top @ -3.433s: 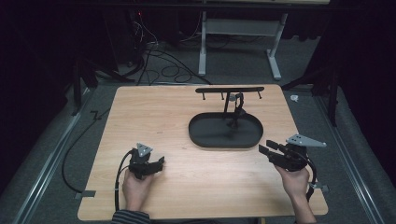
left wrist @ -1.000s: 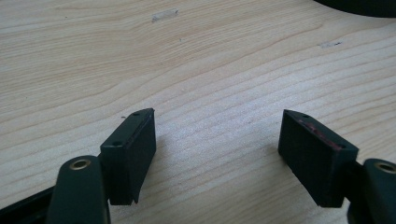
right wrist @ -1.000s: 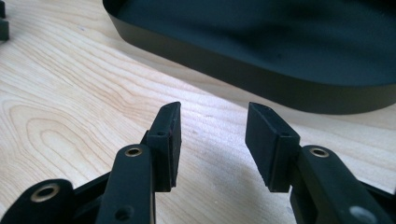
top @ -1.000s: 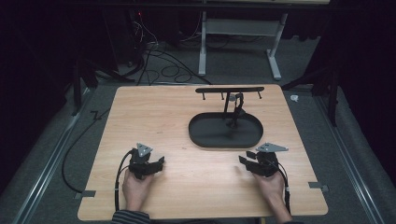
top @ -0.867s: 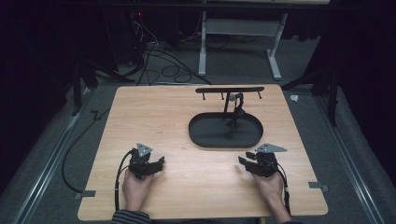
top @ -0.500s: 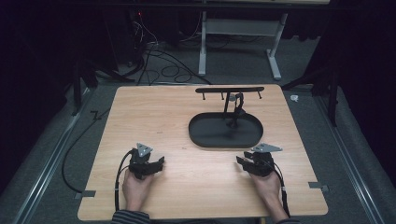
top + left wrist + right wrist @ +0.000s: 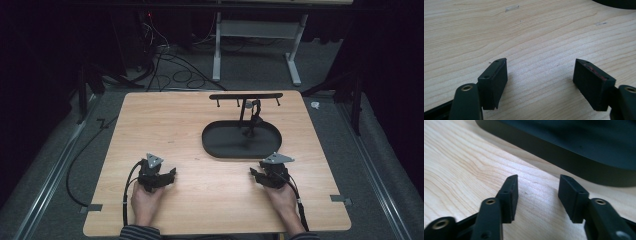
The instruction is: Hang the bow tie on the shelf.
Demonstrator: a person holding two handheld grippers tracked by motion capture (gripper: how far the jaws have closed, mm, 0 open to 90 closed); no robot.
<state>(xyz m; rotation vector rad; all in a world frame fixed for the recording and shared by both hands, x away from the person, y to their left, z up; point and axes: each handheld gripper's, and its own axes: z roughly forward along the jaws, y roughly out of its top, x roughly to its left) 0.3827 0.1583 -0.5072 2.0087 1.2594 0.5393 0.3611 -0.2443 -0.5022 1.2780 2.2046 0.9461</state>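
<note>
We hold the left hand-held gripper open and empty on the wooden surface. The right hand-held gripper, jaws just widening with nothing between, rests near the black oval tray with its hook stand.

A light wooden table stood on grey carpet, its grain running across the top. A small strip of clear tape lay stuck flat on the wood. Grey tape tabs sat at the table's near corners. Behind the far edge, black cables lay tangled on the floor beside the white legs of a desk frame. A small white scrap lay on the carpet just off the far right corner. Metal rails ran along the floor on both sides.
</note>
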